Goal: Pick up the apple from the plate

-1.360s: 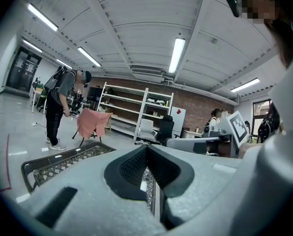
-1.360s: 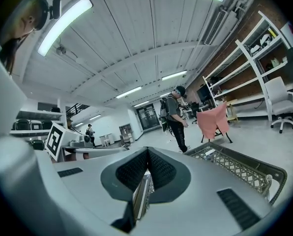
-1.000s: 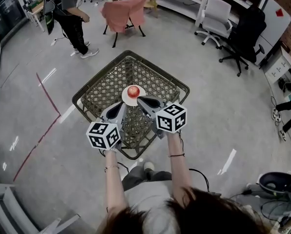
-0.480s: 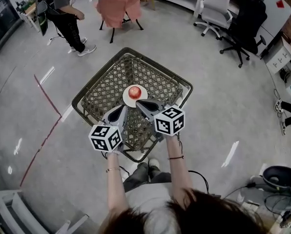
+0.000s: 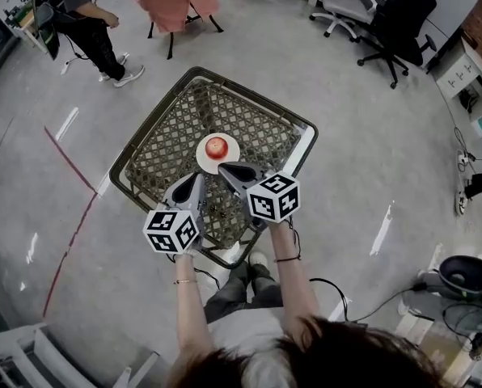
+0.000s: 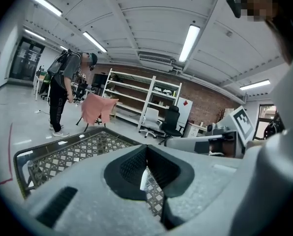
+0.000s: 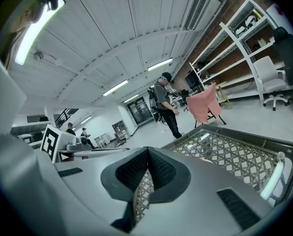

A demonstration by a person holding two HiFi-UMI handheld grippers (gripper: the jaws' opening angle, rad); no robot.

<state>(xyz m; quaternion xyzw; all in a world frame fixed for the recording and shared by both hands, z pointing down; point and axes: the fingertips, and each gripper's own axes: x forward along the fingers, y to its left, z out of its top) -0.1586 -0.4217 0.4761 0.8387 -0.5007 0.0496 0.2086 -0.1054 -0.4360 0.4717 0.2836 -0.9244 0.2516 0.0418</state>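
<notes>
Left claw (image 5: pixel 195 178) and right claw (image 5: pixel 224 168), pressed together at six o'clock of the apple (image 5: pixel 216 145), could shove it off the plate (image 5: pixel 204 159) unless spread.

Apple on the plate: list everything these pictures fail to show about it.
- Head view: apple too small for stem or blemishes.
- Left gripper view: apple hidden behind the body of the left hand-held gripper.
- Head view: near rim of the plate overlapped by the right hand-held gripper.
</notes>
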